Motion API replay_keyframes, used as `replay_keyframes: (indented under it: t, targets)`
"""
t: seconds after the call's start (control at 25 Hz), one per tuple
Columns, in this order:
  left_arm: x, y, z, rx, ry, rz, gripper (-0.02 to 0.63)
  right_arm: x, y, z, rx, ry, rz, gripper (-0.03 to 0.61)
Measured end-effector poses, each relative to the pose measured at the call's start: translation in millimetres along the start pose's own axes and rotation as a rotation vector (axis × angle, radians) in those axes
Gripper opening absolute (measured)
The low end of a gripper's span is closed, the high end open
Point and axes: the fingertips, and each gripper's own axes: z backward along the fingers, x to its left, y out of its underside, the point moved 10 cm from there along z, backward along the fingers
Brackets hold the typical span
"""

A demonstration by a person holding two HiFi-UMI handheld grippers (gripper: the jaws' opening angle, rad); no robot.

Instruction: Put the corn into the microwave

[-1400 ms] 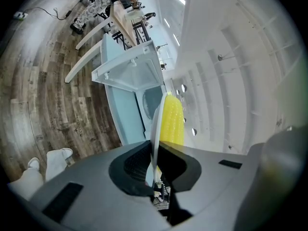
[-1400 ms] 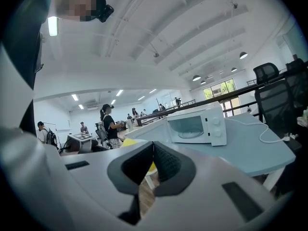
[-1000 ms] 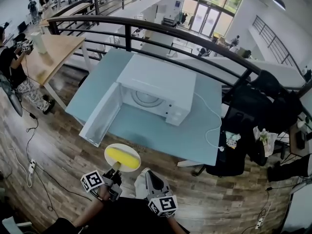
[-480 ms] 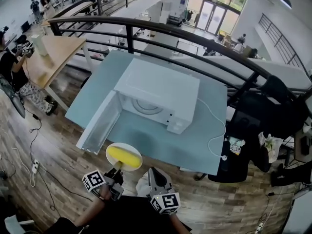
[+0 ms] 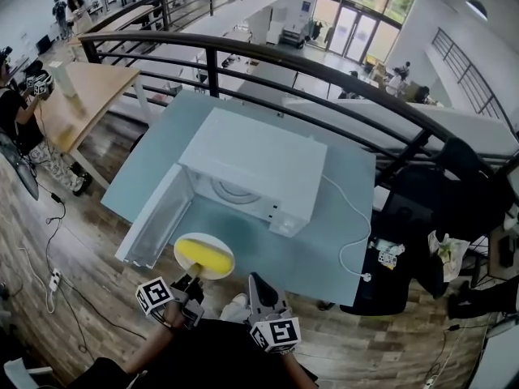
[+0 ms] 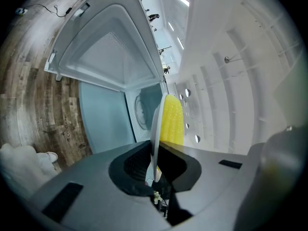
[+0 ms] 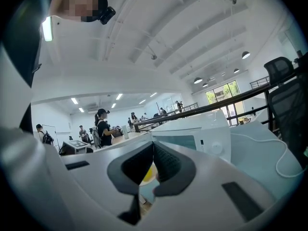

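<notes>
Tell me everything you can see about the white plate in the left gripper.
Round white plate, thin and smooth, held about level by its near rim, pinched between the fingers of the left gripper. A yellow corn cob lies across its middle. It hangs just before the open white microwave, touching nothing else.

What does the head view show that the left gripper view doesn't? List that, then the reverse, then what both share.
Head view only: the right gripper, the white cable, the black railing and a wooden table.
Left gripper view only: the grip itself, with the left gripper closed on the rim of the plate, which is seen edge-on.
Both: the plate with the yellow corn on it, the microwave with its door open, and the blue table.
</notes>
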Motion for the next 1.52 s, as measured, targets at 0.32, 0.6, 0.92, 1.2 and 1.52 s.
replay_keyframes:
  t: [0.32, 0.6, 0.92, 1.2, 1.52]
  targets:
    - [-6, -4, -25, -0.016, -0.003, 0.018, 0.026, -20, -4, -8, 0.002, -0.01, 0.0, 0.009]
    - [-9, -6, -34, -0.015, -0.019, 0.008, 0.026, -33, -2, -7, -0.017, 0.009, -0.024, 0.009]
    - [-3, -9, -62, -0.003, -0.021, 0.029, 0.026, -53, 4, -1, -0.043, 0.069, -0.003, 0.009]
    - [0, -21, -94, 0.007, -0.013, 0.055, 0.026, -59, -7, -10, 0.0, 0.099, 0.028, 0.009]
    - [15, -30, -130, 0.003, -0.029, 0.076, 0.026, -70, -5, -27, 0.043, 0.105, 0.029, 0.009]
